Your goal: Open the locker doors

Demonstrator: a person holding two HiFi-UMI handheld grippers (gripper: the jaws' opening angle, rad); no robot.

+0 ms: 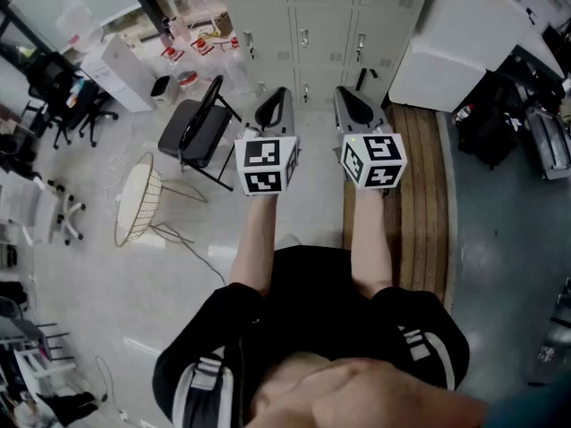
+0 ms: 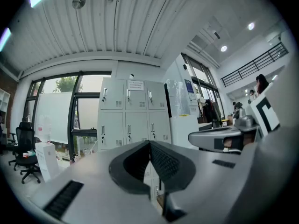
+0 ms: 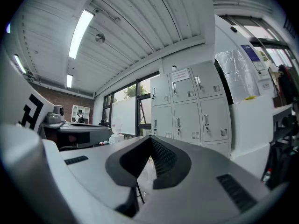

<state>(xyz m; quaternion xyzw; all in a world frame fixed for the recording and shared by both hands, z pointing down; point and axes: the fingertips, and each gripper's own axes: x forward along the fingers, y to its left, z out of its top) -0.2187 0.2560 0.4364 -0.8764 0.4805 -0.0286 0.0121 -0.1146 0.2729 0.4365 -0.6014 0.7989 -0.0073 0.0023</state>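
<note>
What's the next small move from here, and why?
Probably step forward toward the lockers. Every door in view looks closed, and both the left gripper and the right gripper are shut, empty and held level, well short of any handle.

lockers point(image 1: 303, 25): pale grey | marker cubes point(image 1: 265, 165): black-and-white squares | chair point(image 1: 183, 132): black | platform point(image 1: 419, 212): brown wood slats | wire basket point(image 1: 138, 205): white

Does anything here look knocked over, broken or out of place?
Possibly the white wire chair left of the black chair: it seems tipped on its side, though the steep view makes that uncertain. The locker doors all look shut.
</note>
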